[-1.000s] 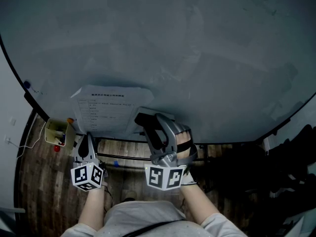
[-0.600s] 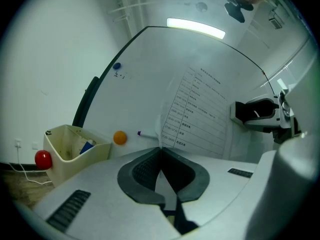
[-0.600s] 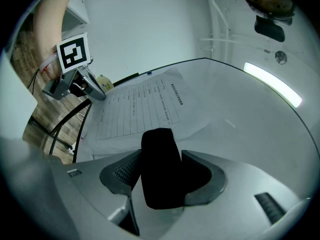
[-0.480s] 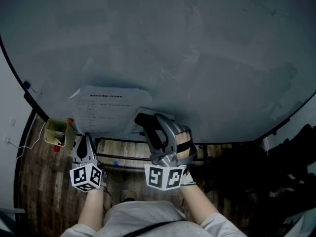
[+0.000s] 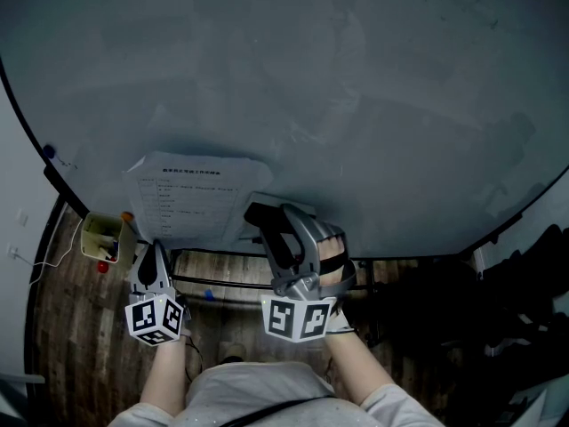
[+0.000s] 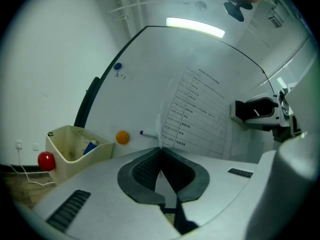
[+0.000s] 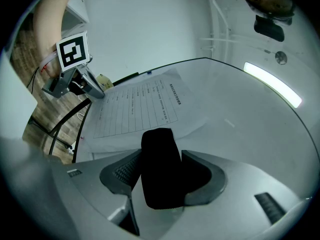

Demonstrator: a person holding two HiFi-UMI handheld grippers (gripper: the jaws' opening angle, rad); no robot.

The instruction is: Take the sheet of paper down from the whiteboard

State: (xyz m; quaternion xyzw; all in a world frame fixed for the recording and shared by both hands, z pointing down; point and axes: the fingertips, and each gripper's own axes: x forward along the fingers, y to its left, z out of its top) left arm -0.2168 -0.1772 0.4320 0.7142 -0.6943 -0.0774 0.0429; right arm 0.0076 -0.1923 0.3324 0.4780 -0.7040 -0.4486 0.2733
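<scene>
Left tool (image 6: 161, 151) is clenched on the lower edge of the sheet of paper (image 5: 191, 198), which lies low and left on the whiteboard (image 5: 356, 105). Right tool (image 5: 272, 224) grasps a black block (image 7: 159, 169) just beside the sheet's right edge. Bare board spreads far and right.

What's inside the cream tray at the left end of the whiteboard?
A blue object shows inside the cream tray. Its near wall covers the tray's bottom, so anything lower down cannot be seen.

Cream bin (image 6: 70, 156), 1 red ball (image 6: 46, 160) beside it, 1 orange disc (image 6: 122, 137) nearby.
</scene>
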